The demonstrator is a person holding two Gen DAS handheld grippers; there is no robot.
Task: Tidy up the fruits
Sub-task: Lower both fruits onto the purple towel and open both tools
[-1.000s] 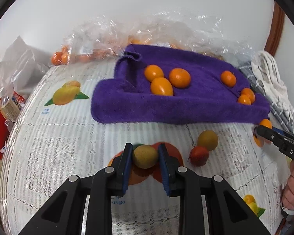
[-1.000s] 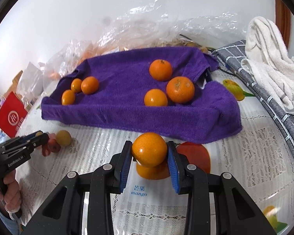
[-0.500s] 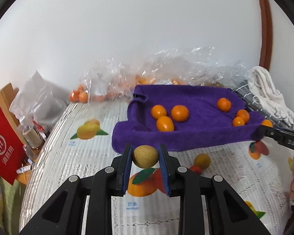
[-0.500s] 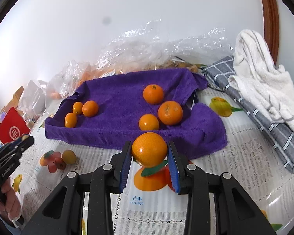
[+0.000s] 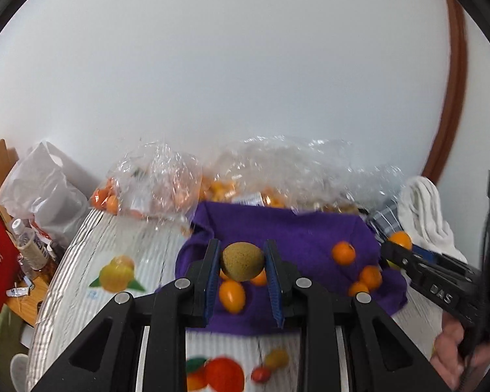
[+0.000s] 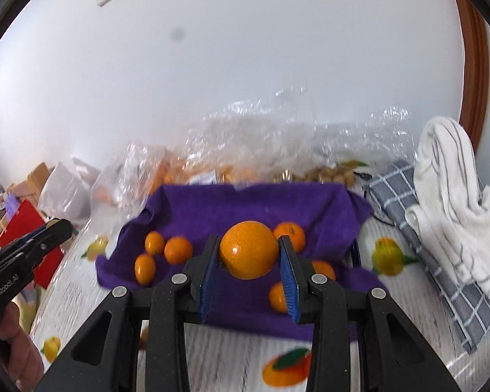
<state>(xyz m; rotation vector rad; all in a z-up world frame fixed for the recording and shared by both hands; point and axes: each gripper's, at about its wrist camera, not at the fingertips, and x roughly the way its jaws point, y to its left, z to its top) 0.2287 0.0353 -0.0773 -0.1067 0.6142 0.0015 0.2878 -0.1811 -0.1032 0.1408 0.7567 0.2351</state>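
Left gripper [image 5: 241,263] jaws clamped on brownish-green fruit [image 5: 242,261], right gripper [image 6: 249,254] on orange [image 6: 248,249]; carry both level toward 12 o'clock over purple towel [image 6: 245,202], lower before releasing, probably clear of oranges there

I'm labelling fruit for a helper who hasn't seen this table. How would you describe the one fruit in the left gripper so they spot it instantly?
Find the purple towel in front of the clear plastic bags. Just before its near edge, the left gripper is shut on a fruit held above the table. It alone is dull greenish-brown and speckled; the fruits on the towel are all glossy orange.
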